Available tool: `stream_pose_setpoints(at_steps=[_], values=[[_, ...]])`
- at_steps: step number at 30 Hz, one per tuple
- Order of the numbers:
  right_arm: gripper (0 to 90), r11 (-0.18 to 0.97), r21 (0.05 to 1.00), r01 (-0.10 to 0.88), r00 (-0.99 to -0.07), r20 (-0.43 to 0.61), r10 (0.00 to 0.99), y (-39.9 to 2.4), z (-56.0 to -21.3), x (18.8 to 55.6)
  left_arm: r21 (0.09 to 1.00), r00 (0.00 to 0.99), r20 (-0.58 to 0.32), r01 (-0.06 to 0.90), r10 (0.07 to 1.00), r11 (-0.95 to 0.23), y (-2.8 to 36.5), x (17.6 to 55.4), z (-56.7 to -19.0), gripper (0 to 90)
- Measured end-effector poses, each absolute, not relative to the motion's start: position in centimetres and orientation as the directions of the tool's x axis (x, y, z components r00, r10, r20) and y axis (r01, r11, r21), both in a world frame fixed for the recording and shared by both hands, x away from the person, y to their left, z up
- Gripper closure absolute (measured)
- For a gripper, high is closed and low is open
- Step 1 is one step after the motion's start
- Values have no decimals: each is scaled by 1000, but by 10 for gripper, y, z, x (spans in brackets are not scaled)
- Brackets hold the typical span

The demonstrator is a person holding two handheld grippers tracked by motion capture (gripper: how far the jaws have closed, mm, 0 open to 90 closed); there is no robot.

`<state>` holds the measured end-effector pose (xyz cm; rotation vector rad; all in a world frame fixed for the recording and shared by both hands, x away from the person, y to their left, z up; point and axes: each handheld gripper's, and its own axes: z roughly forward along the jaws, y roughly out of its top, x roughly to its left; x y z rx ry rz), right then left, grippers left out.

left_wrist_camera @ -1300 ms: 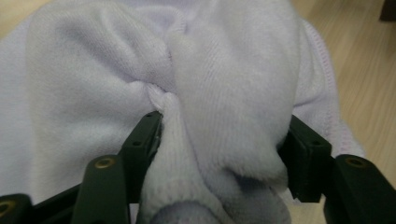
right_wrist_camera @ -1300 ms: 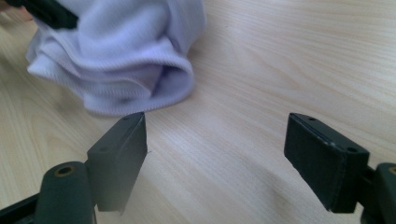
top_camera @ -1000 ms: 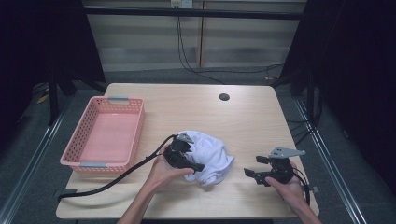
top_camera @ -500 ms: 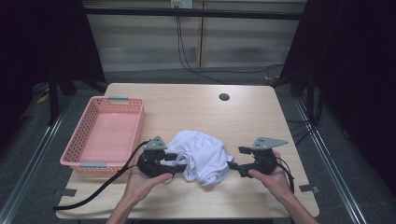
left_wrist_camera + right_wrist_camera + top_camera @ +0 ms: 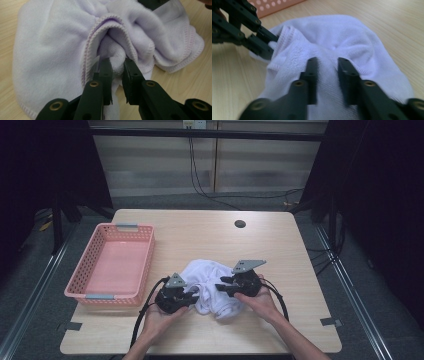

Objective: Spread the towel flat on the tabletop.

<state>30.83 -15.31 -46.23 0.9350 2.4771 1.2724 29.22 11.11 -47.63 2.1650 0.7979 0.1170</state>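
Two handheld grippers are seen at either side of a crumpled white towel [image 5: 210, 287] near the front of a light wooden table [image 5: 280, 250]. The left gripper [image 5: 186, 298] is held in the person's left hand [image 5: 162, 312]; its jaws have just been closing and are now narrow, pinched on a fold of the towel, as shown close up in the left gripper view [image 5: 116, 71]. The right gripper [image 5: 223, 289] is held in the right hand [image 5: 260, 302]; its jaws have likewise just been closing, and a ridge of cloth is gripped between them in the right gripper view [image 5: 327, 72]. A pink basket [image 5: 95, 270] is set well to the left of the towel.
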Motion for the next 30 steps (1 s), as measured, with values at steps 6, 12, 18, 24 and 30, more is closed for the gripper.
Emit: stream_pose_setpoints(at_steps=[6, 12, 18, 24, 30], values=[[852, 415, 787, 456, -752, 92, 653, -187, -452, 291, 730, 747, -186, 539, 638, -419, 134, 299, -472, 806], [856, 400, 759, 514, -707, 110, 699, -240, -454, 263, 730, 747, -183, 539, 640, -421, 141, 302, -471, 811], [794, 415, 713, 565, -706, 158, 690, -254, -477, 247, 684, 752, -161, 552, 639, -478, 132, 308, -483, 786], [551, 386, 766, 514, -731, 155, 665, -246, -462, 247, 753, 782, -194, 505, 592, -421, 132, 295, -469, 699], [514, 362, 807, 466, -761, 157, 630, -228, -441, 250, 780, 810, -191, 468, 555, -415, 122, 281, -461, 692]])
